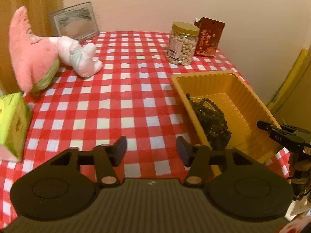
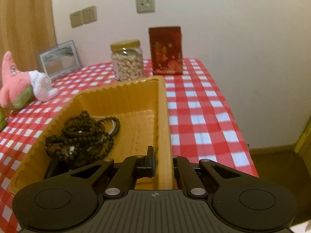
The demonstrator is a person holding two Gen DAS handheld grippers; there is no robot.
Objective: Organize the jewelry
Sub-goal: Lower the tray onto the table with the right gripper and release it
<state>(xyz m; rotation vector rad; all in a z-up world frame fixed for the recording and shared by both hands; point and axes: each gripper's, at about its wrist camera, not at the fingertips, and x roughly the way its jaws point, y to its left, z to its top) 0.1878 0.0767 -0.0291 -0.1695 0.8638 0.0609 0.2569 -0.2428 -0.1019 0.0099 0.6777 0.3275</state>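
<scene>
A yellow plastic tray [image 1: 223, 81] stands on the red-checked tablecloth [image 1: 116, 104] at the right. Inside it, against its left wall, lies a heap of dark bead strands [image 1: 211, 116] with a pale strand among them. My left gripper [image 1: 151, 148] hovers open over bare cloth just left of the tray, nothing between its fingers. In the right wrist view the tray [image 2: 124, 97] fills the middle, with the beads [image 2: 87, 134] at its left. My right gripper [image 2: 164, 163] is shut on the tray's right wall, one finger inside and one outside. The left wrist view shows that right gripper [image 1: 272, 131] at the tray's near right corner.
At the back stand a jar of nuts [image 1: 182, 43], a dark red box [image 1: 209, 36] and a picture frame [image 1: 74, 22]. A pink star plush [image 1: 29, 50] and a white plush [image 1: 81, 56] lie at the left. A green box [image 1: 11, 124] sits near left. The table edge [image 2: 239, 128] drops off right of the tray.
</scene>
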